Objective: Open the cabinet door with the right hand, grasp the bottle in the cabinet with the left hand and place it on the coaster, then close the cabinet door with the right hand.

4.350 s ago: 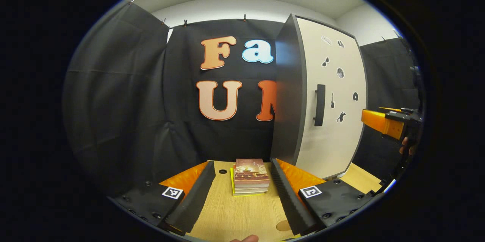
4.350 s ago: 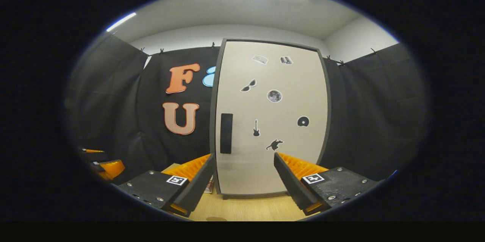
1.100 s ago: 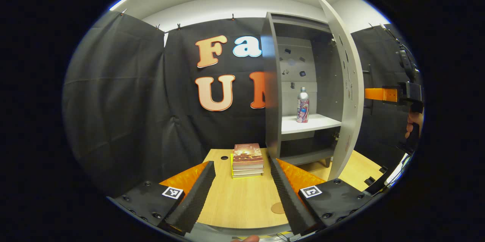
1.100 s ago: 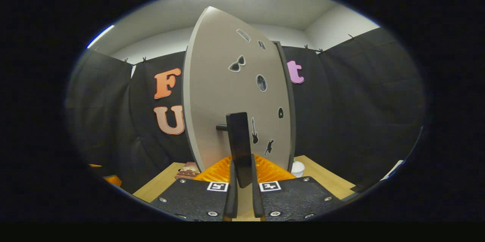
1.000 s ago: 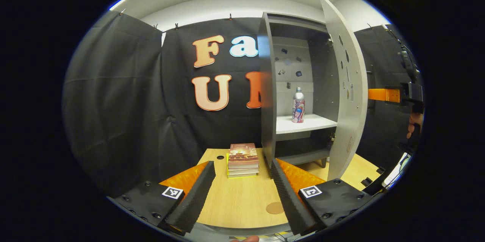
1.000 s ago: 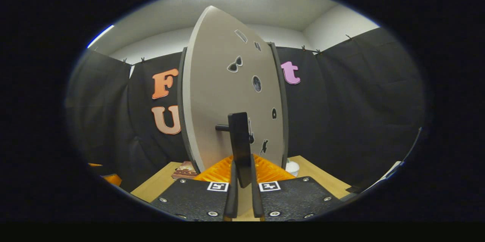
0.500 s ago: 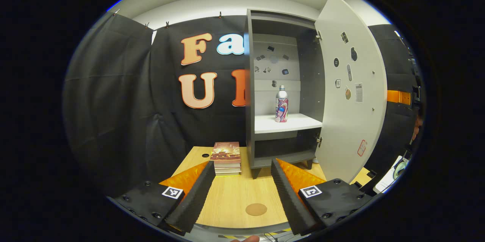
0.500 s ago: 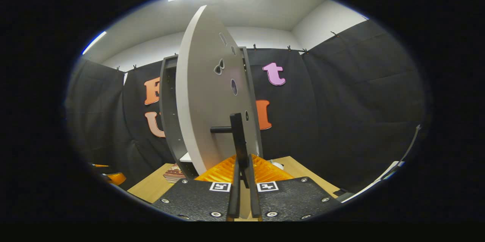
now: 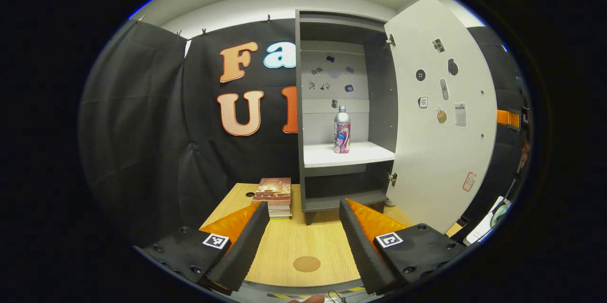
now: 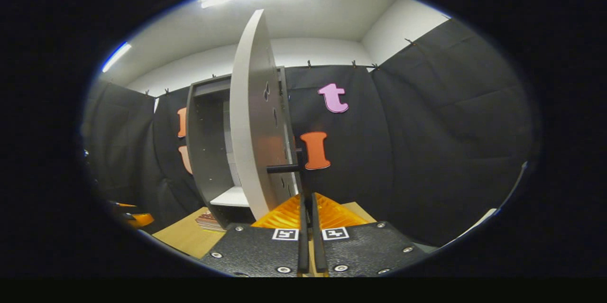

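The grey cabinet [image 9: 299, 104] stands wide open, its pale door [image 9: 441, 118] swung out to the right. A silver bottle with a colourful label [image 9: 342, 130] stands upright on the white shelf [image 9: 360, 155] inside. A round brown coaster [image 9: 306, 263] lies on the wooden table [image 9: 322, 241] between my left gripper's fingers. My left gripper [image 9: 301, 227] is open and empty, well short of the cabinet. In the right gripper view the door [image 10: 253, 118] is almost edge-on, and my right gripper [image 10: 308, 198] is shut on its black handle [image 10: 298, 166].
A stack of books [image 9: 274, 191] lies on the table left of the cabinet's foot. The open door blocks the table's right side. An orange part of the right gripper [image 9: 506, 118] shows past the door's edge. Black cloth walls close the booth.
The right gripper has pulled the door from shut to wide open, still holding the handle. The left gripper has turned toward the cabinet, bringing the bottle and coaster toward the middle of its view.
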